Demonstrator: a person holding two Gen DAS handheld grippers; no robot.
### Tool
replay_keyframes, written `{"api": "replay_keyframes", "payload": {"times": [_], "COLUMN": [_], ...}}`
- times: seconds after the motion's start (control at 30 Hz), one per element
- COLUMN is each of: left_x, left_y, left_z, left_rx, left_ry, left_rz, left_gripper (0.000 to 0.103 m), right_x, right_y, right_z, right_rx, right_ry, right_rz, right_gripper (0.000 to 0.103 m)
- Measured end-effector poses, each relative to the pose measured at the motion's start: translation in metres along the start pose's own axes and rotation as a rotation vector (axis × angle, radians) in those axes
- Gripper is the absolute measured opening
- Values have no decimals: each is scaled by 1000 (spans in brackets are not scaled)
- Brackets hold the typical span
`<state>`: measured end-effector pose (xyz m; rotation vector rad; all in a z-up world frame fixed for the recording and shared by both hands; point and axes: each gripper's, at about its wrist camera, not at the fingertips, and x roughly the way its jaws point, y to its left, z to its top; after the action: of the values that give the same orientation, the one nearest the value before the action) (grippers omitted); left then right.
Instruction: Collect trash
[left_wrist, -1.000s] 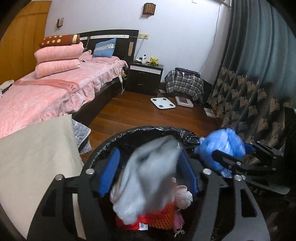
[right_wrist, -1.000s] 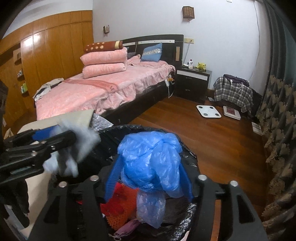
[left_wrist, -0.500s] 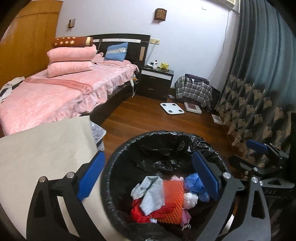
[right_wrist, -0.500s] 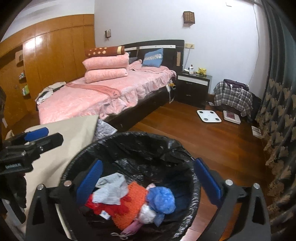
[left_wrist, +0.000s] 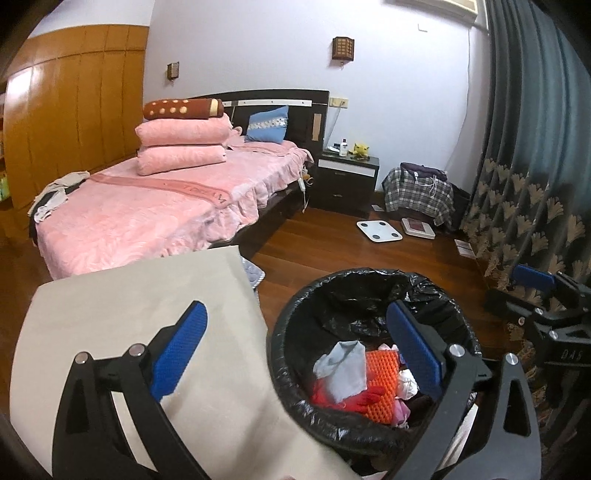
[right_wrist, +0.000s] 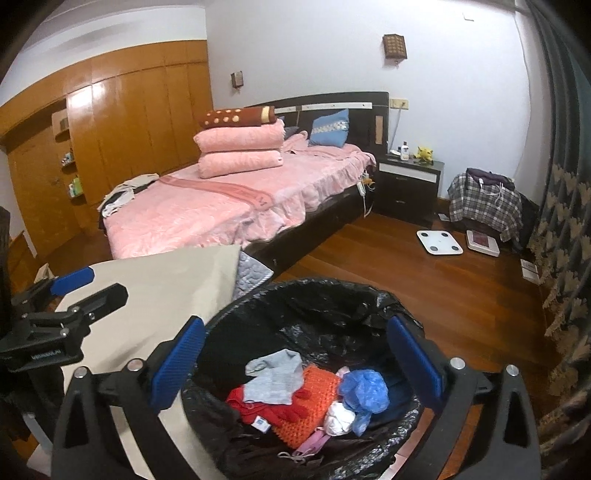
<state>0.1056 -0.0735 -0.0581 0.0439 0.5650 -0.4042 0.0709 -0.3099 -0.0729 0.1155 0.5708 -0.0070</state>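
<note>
A trash bin lined with a black bag (left_wrist: 291, 332) (right_wrist: 325, 291) stands on the floor. Inside lie a grey cloth (left_wrist: 343, 369) (right_wrist: 275, 376), an orange knitted piece (left_wrist: 382, 380) (right_wrist: 314, 395), red fabric (right_wrist: 266, 408), a blue plastic bag (right_wrist: 364, 387) and white crumpled paper (right_wrist: 338, 417). My left gripper (left_wrist: 295, 350) is open and empty, over the bin's left rim and the table. My right gripper (right_wrist: 293, 362) is open and empty above the bin. Each gripper shows in the other's view, the right (left_wrist: 535, 291) and the left (right_wrist: 79, 291).
A beige table top (left_wrist: 129, 314) (right_wrist: 166, 280) sits left of the bin. A pink bed (left_wrist: 147, 206) is behind it, a dark nightstand (left_wrist: 347, 181) beyond. White scales (left_wrist: 378, 230) lie on the wood floor. A dark curtain (left_wrist: 535, 147) hangs at the right.
Both grippers opened and dropped the grey cloth and the blue bag into the bin. Both then drew back and up, and the left gripper shifted left over the table.
</note>
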Motion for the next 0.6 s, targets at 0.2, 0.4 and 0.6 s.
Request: {"api": "replay_keyframes", "payload": {"times": [0.2,0.4,0.6], "left_x": [-32,-58,-81], "left_y": [4,4,6], "left_z": [1,2,1], "left_rx": [-8,5,6], "left_ry": [-33,-63,-97], "left_rz": [22,55,79], "left_gripper": [95,95,95], "right_x": [-20,-37,-47], "right_y": [16,35,48], "right_z": [7,11,12], "right_rx": [-13,-48,-65], "right_ry": [-22,-43,-59], "right_rz": [29,57,76], "right_gripper": [97,97,97]}}
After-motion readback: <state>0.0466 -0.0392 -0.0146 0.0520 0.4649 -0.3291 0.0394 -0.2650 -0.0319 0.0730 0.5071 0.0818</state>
